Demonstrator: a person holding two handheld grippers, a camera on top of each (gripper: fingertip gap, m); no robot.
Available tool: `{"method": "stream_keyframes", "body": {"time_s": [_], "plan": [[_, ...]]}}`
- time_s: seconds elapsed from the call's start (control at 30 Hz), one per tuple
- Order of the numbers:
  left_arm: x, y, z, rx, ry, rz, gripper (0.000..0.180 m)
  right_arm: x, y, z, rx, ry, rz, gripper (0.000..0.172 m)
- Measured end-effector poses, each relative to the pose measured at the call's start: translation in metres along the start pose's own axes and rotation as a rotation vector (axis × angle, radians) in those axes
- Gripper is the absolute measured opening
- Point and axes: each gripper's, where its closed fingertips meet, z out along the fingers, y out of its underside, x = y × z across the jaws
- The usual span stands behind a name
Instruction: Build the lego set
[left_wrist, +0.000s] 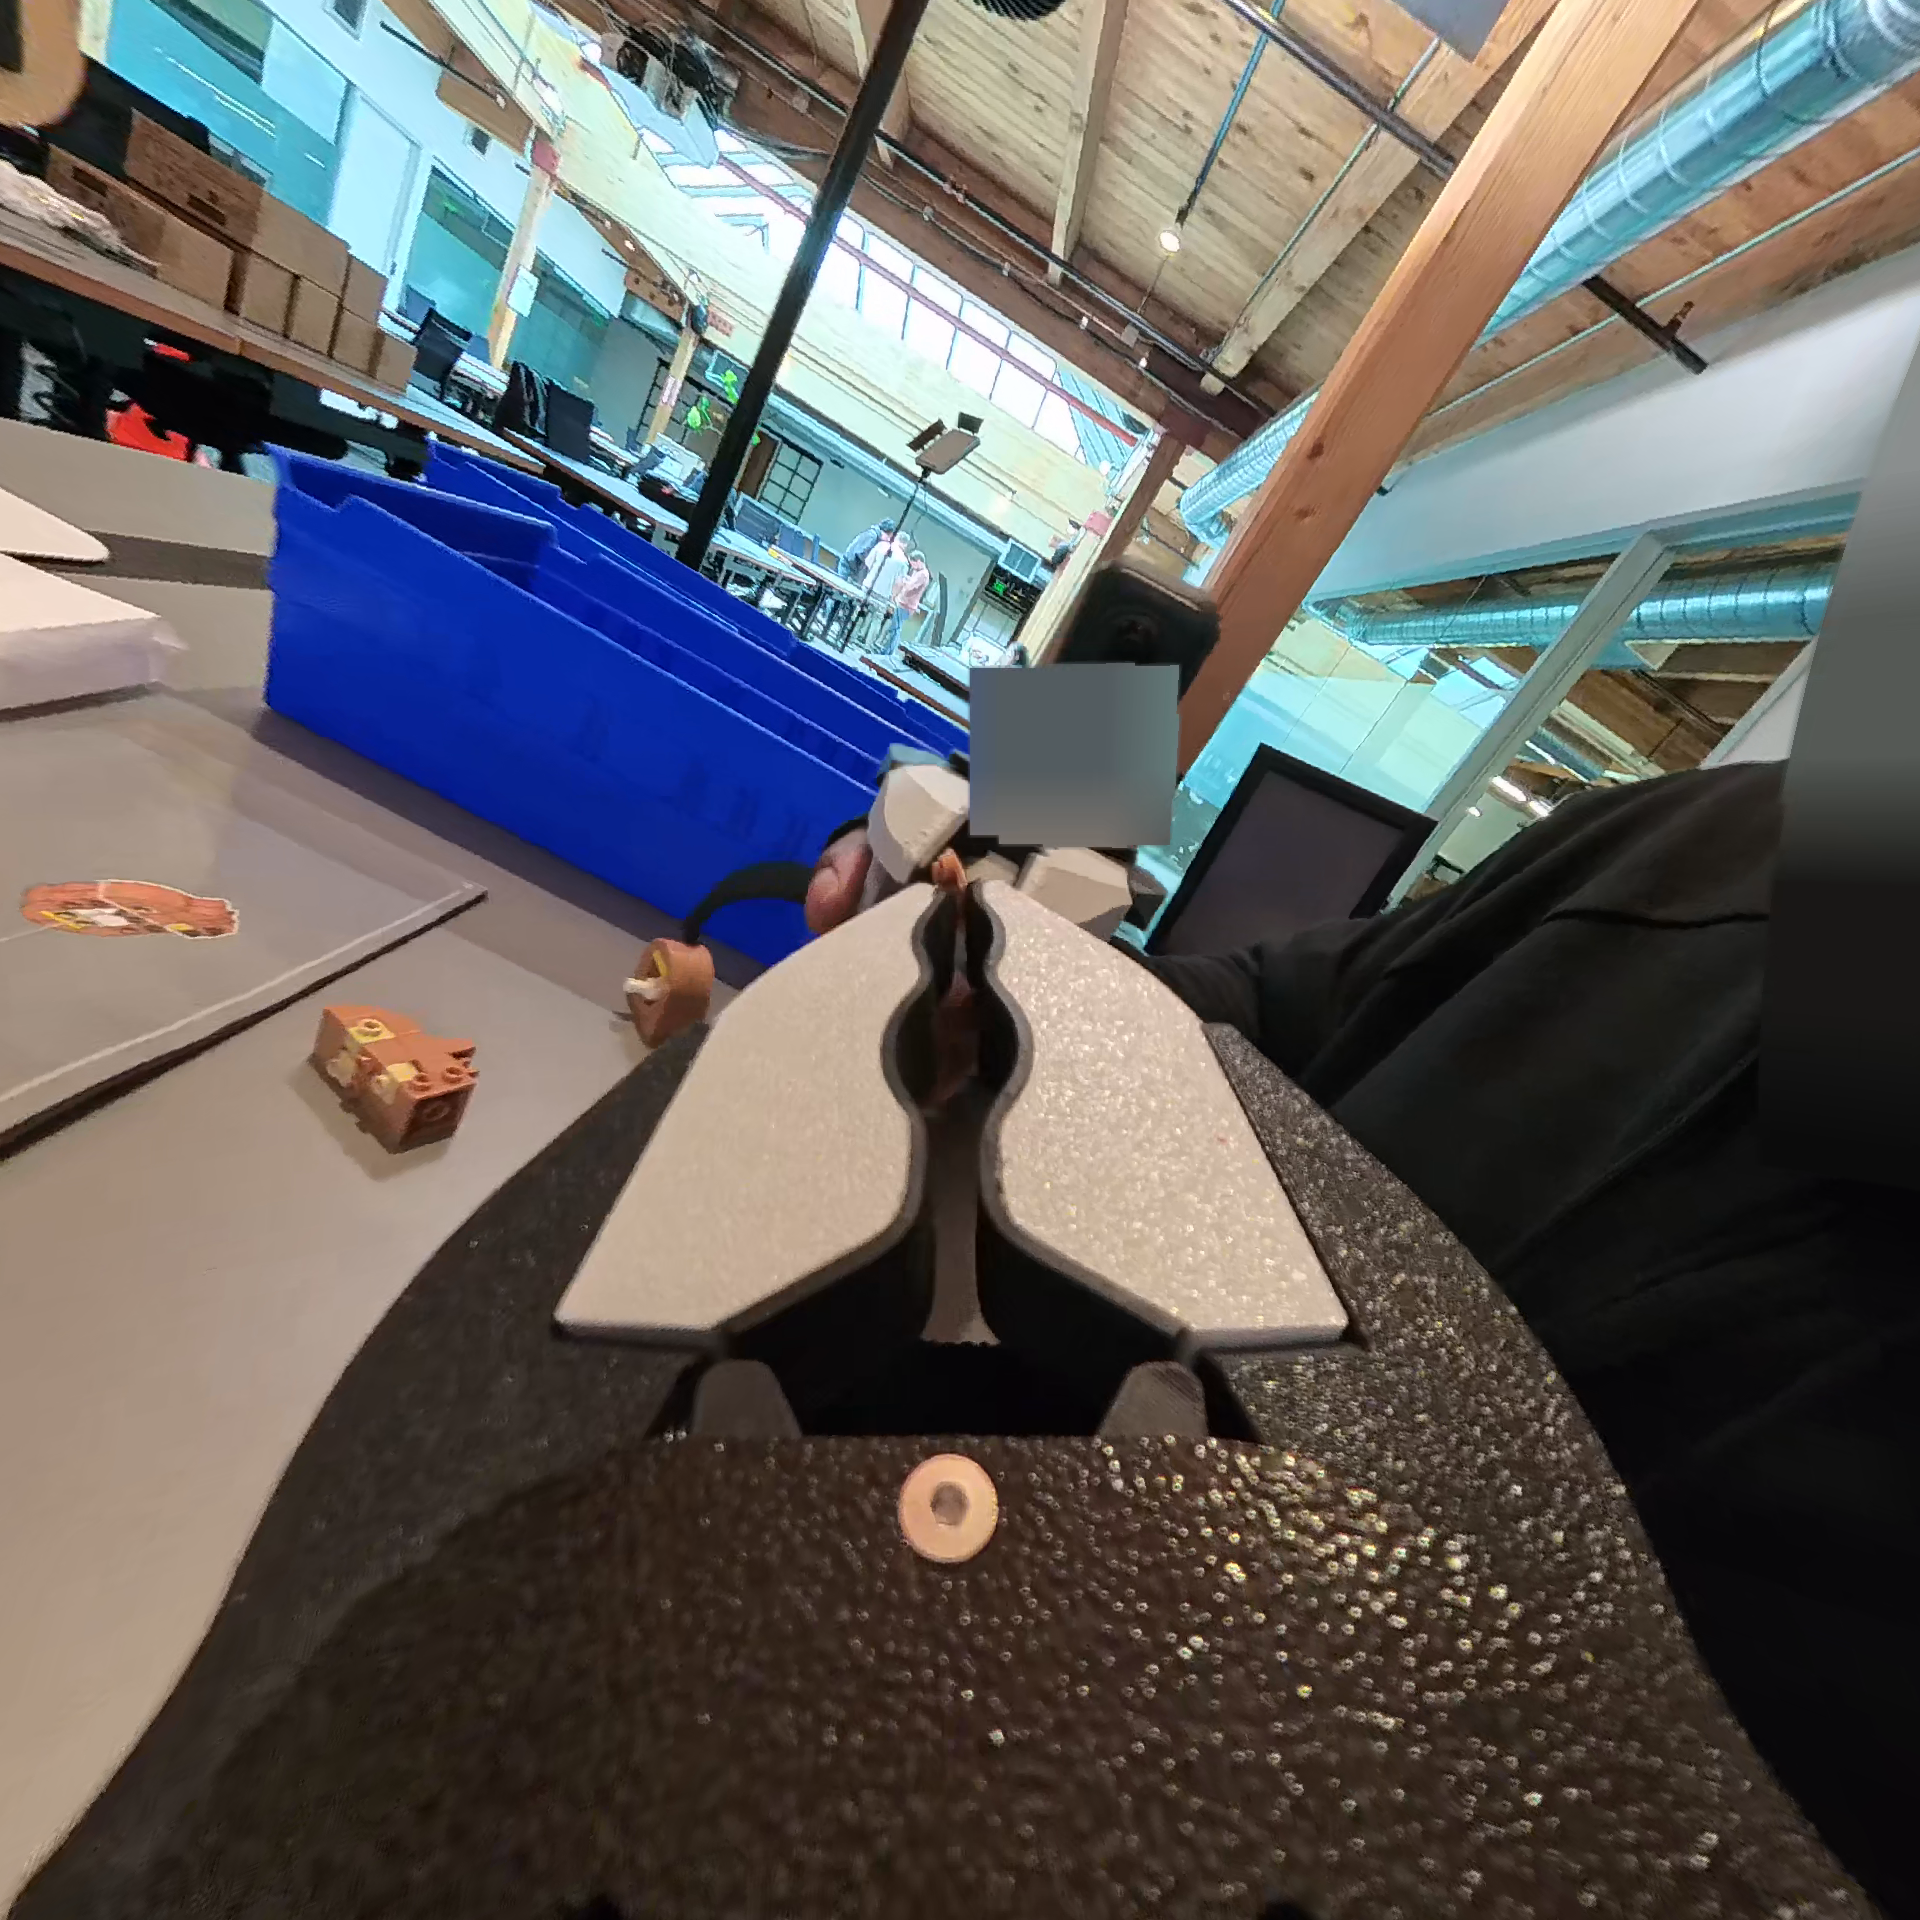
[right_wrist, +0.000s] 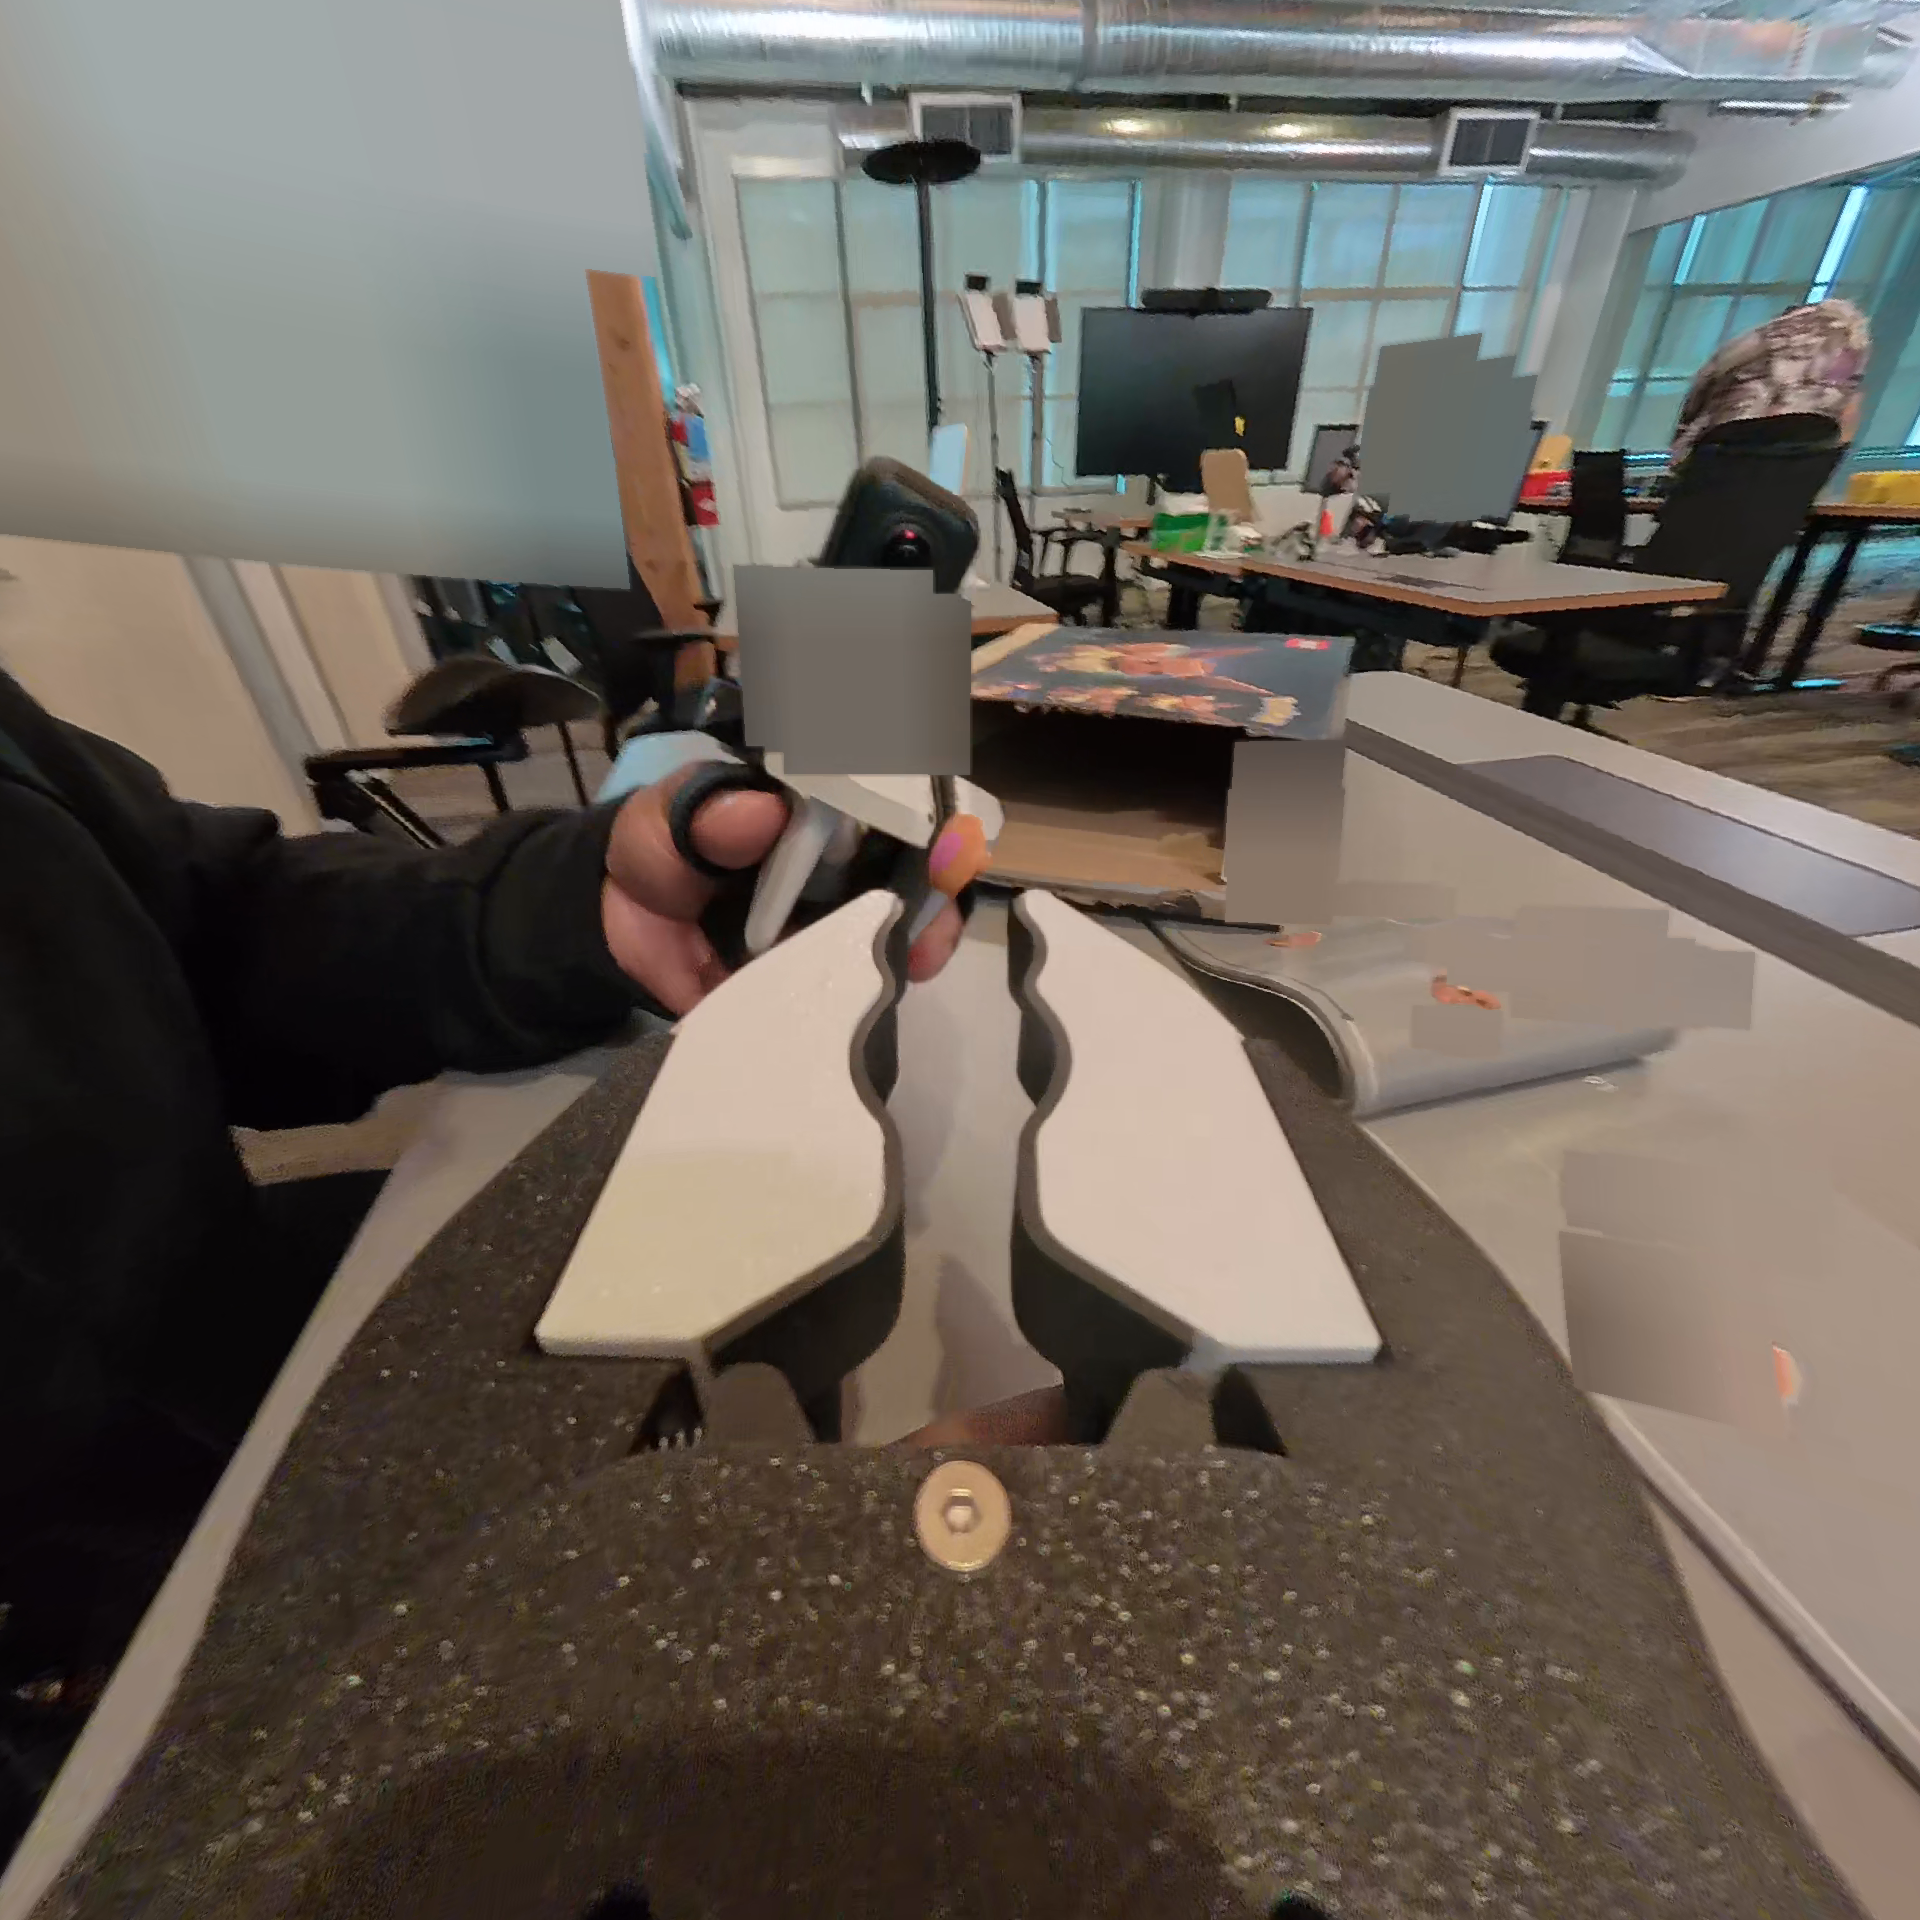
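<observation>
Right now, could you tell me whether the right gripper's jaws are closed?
No, the right gripper stands open, bare grey table showing between its fingers.

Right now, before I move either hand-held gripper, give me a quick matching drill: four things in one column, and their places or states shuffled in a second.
Things:
1. left hand-held gripper
2. right hand-held gripper
3. blue bins
4. brown brick block

Places or states:
A. lying loose on the grey table
B. jaws apart, nothing between them
C. stacked at the table's far side
D. closed on a small orange-brown piece

Pairs: 1-D, 2-B, 3-C, 4-A
</observation>
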Motion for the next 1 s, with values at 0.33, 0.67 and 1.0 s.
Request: {"method": "stream_keyframes", "body": {"time_s": [0.33, 0.67, 1.0], "plan": [[-0.021, -0.008, -0.019, 0.035, -0.122, 0.029, 0.002, 0.076, 0.057, -0.008, -0.642, 0.371, -0.467, 0.028], [-0.021, -0.008, -0.023, 0.024, -0.154, 0.065, 0.002, 0.105, 0.113, -0.018, -0.913, 0.402, -0.297, 0.046], [-0.018, -0.008, -0.023, 0.017, -0.154, 0.079, 0.002, 0.104, 0.124, -0.015, -0.995, 0.394, -0.163, 0.04]]}}
